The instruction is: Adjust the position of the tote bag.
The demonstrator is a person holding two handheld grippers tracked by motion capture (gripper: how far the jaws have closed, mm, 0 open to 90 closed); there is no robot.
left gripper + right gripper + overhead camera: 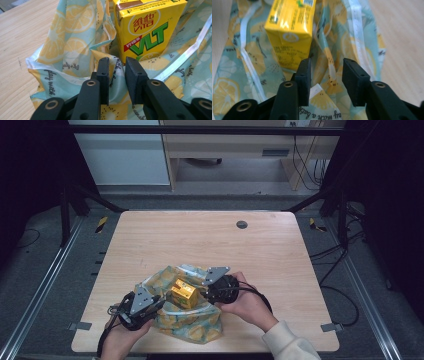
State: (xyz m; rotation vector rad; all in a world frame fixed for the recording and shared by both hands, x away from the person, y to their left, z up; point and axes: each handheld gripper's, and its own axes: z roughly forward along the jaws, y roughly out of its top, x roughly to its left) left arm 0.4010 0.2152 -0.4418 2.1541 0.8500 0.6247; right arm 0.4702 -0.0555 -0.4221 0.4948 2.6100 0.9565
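Yellow and boxy, a drink carton [183, 292] stood on a lemon-print bag [192, 322] that lay crumpled near the 6 o'clock edge of the wooden counter [200, 240]. In the left gripper view the carton [147, 27] showed its printed front, rising from the bag's folds [72, 42] straight ahead at 12 o'clock. The left gripper [156, 301] came in from the carton's 8 o'clock side in the high view; its jaws sat only a narrow gap apart, with a ridge of bag fabric running up between them [117, 72], though whether they truly pinched it could not be told. The right gripper [202, 287] reached from the carton's 3 o'clock side, held by a hand [247, 305]. In the right gripper view its jaws were spread [325, 72] over the bag's fabric [362, 37], with the carton [290, 30] just past the left jaw toward 11 o'clock.
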